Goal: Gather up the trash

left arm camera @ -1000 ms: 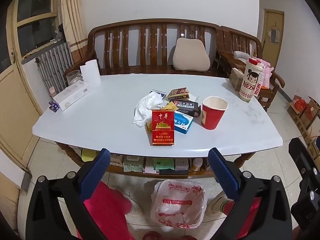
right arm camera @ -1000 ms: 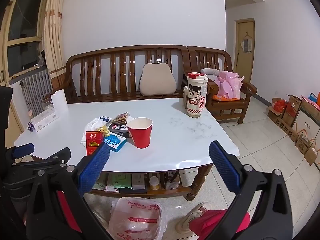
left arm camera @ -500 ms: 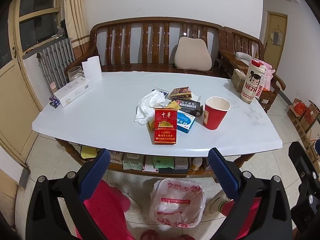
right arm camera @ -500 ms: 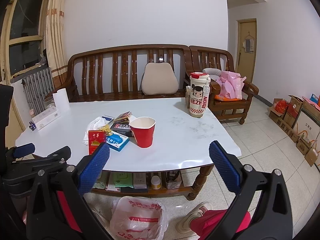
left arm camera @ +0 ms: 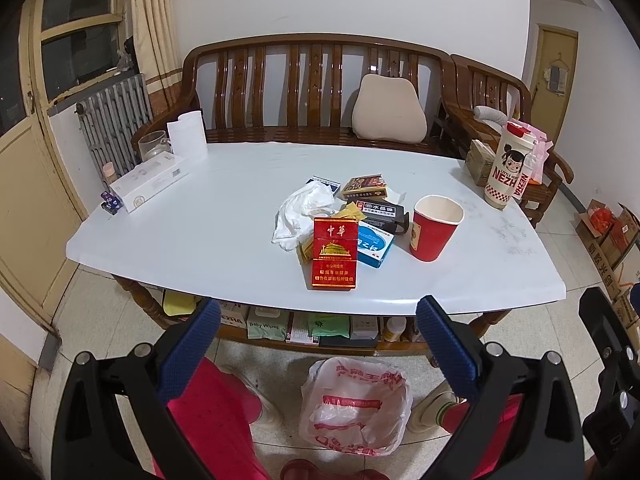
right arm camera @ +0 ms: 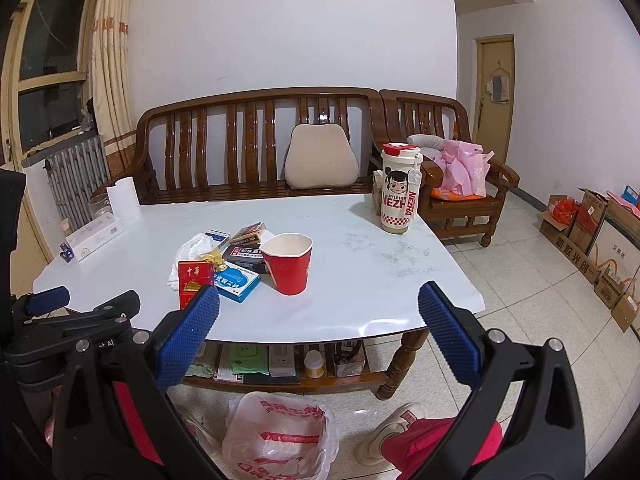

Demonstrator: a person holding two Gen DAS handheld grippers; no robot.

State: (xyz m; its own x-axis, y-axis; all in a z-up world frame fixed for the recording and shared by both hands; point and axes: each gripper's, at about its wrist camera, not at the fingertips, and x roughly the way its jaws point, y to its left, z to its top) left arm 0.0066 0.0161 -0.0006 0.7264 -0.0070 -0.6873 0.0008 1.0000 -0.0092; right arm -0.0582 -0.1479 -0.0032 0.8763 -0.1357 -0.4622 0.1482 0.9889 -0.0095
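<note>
The left gripper (left arm camera: 318, 332) is spread wide, its blue pads (left arm camera: 188, 348) well apart and holding nothing; it hangs in front of the table (left arm camera: 200, 216), above the floor. The right gripper (right arm camera: 318, 332) is just as wide and empty, touching nothing, its pads (right arm camera: 448, 336) framing the table edge.

The trash lies in a cluster near the middle of the table. A red pack (left arm camera: 334, 254) lies flat nearest the front edge, overlapping a blue box (left arm camera: 374, 246) on its right. A crumpled tissue (left arm camera: 300, 216) sits to the left, with a black box (left arm camera: 378, 210) and more small packs behind. A red cup (left arm camera: 434, 232) stands upright just right of the pile, apart from it, its rim slightly dented.

On the floor below the table front, a bag (left arm camera: 356, 408) with red print stands open.
</note>
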